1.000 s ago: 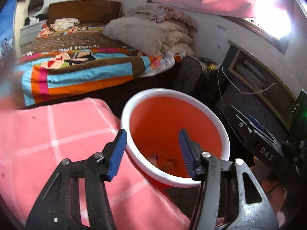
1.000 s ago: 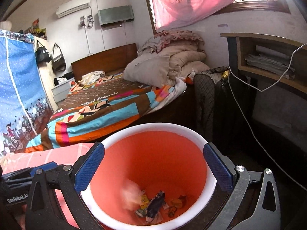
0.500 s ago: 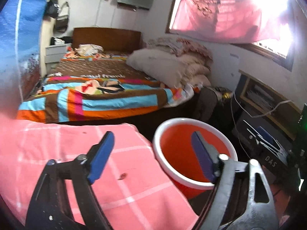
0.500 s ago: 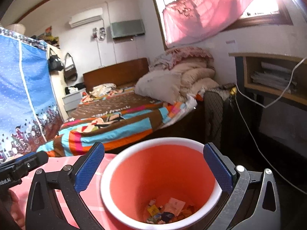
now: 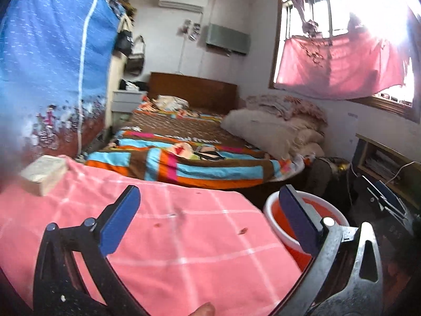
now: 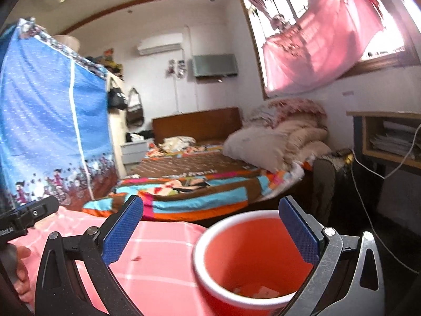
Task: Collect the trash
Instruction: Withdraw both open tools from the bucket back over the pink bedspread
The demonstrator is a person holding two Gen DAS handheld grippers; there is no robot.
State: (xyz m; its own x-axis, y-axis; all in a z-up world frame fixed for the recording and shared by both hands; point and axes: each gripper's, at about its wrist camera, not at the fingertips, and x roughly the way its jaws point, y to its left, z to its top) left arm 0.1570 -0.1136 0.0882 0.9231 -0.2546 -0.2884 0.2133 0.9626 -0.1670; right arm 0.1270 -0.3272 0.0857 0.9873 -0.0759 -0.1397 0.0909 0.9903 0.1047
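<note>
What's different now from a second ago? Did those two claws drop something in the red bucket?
Both claws have lifted and pulled back from the red bucket: the left claw now hangs over the pink checked cloth, the right claw higher above the rim. A scrap seen falling earlier now lies among the litter inside. Both stay open and empty; the bucket hasn't moved.

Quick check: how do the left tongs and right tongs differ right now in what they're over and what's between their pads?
The left tongs sit over the pink cloth, with the bin beside their right pad. The right tongs are nearer the bin, whose red mouth fills the right half of their gap, scraps visible at the bottom. Both are open wide and hold nothing.
</note>
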